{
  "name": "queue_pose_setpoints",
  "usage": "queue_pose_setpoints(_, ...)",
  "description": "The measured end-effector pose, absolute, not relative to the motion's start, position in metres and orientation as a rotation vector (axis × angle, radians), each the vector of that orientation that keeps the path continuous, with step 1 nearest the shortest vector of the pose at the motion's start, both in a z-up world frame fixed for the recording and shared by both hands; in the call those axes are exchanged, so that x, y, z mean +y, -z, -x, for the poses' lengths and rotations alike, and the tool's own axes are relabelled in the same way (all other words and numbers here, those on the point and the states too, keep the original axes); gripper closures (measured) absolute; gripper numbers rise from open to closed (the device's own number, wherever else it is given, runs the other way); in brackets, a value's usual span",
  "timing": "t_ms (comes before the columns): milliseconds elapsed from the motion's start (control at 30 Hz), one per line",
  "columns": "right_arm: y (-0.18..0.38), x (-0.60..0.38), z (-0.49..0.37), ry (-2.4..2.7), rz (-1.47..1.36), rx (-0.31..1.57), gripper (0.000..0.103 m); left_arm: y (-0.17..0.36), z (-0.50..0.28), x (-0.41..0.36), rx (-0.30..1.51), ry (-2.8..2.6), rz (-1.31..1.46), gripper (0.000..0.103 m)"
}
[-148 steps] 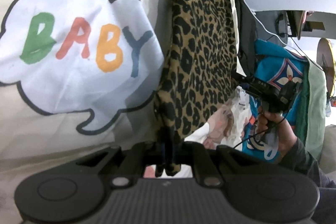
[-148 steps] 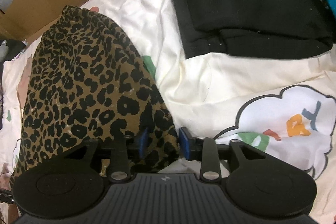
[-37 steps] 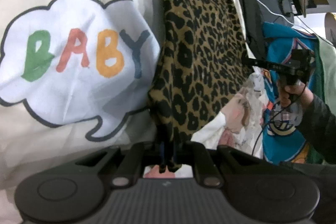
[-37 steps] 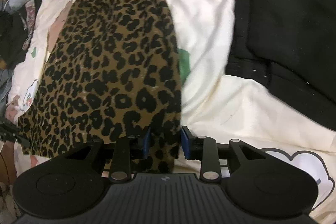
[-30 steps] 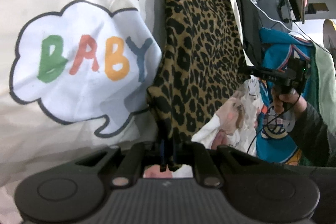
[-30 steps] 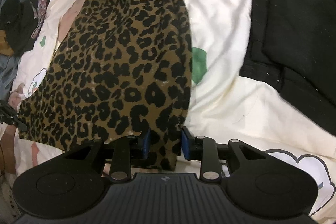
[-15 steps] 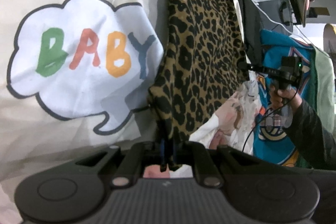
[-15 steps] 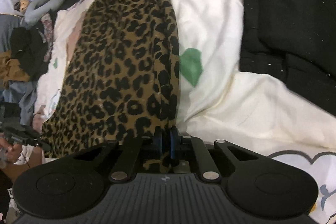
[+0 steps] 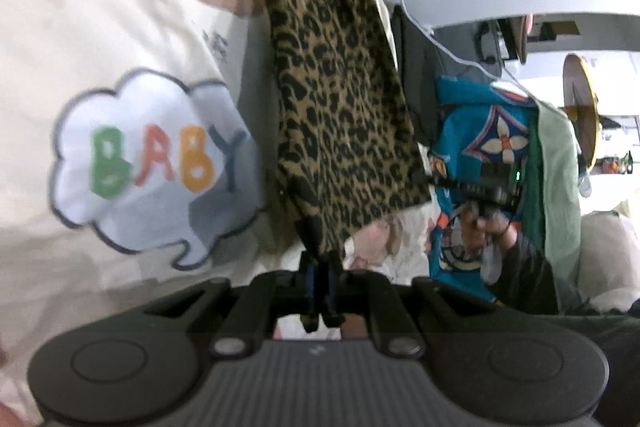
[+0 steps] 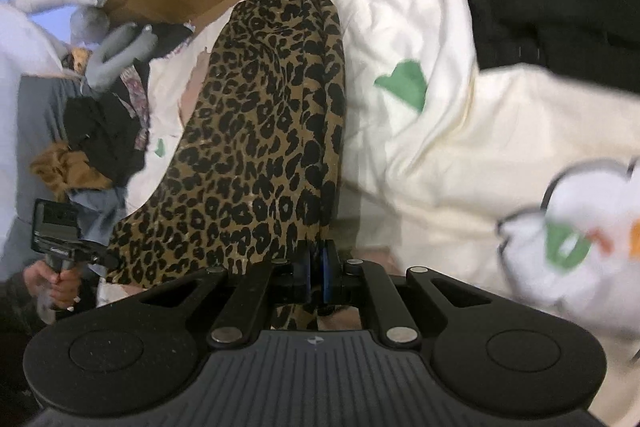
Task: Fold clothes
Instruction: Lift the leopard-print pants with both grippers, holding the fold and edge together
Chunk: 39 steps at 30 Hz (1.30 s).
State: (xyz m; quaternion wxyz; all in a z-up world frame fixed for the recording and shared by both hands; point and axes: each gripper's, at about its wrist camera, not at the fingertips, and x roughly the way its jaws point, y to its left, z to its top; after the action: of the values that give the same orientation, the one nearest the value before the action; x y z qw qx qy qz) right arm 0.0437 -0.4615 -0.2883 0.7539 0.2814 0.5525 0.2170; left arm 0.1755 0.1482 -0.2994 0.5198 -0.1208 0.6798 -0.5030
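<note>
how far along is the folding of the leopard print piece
Early on. Done: both corners are gripped, the left gripper and the right gripper each shut on the leopard print garment. In hand: its near edge is held up off the cream bedsheet while the far end rests there. Left: no fold shows yet, and more clothes wait beside it.

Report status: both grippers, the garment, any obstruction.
Left gripper and right gripper shut on leopard-print garment, one corner each. Garment on cream sheet. No obstruction seen.
</note>
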Motion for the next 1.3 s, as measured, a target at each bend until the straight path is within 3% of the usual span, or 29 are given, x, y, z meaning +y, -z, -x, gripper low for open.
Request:
queue_pose_setpoints(333, 0.314, -0.445, -0.031, -0.401, -0.69, 1.22, 0.098, 0.327, -0.186, 0.15, 1.653, 1.1, 0.267, 0.097)
queue_pose_setpoints(433, 0.318, -0.443, -0.039, -0.399, -0.673, 1.222, 0.094, 0.334, -0.185, 0.144, 1.655, 1.084, 0.252, 0.097)
queue_pose_setpoints(467, 0.319, -0.442, -0.041, -0.394, -0.666, 1.222, 0.086, 0.335, -0.185, 0.145, 1.656, 1.078, 0.248, 0.096)
queue_pose_setpoints(500, 0.321, -0.441, -0.042, -0.393, -0.666, 1.226, 0.077, 0.337, -0.186, 0.145, 1.657, 1.072, 0.244, 0.093)
queue_pose_setpoints(600, 0.328, -0.438, -0.044, -0.399, -0.672, 1.239, 0.07, 0.343, -0.189, 0.153, 1.655, 1.047, 0.273, 0.077)
queue_pose_setpoints(700, 0.334, -0.437, -0.046, -0.395, -0.689, 1.25, 0.066, 0.355, -0.187, 0.155, 1.646, 1.053, 0.306, 0.069)
queue_pose_setpoints(1033, 0.343, -0.44, -0.059, -0.35, -0.762, 1.312, 0.067, 0.374, -0.189, 0.168, 1.636, 1.156, 0.424, 0.07)
queue_pose_setpoints(1100, 0.341, -0.435, -0.061, -0.349, -0.744, 1.327, 0.078, 0.379, -0.19, 0.173, 1.642, 1.185, 0.461, 0.074)
queue_pose_setpoints(1200, 0.337, -0.432, -0.061, -0.326, -0.728, 1.339, 0.091, 0.381, -0.193, 0.173, 1.657, 1.188, 0.444, 0.091)
queue_pose_setpoints(1300, 0.336, -0.43, -0.062, -0.302, -0.726, 1.344, 0.094, 0.373, -0.194, 0.169, 1.655, 1.181, 0.402, 0.094)
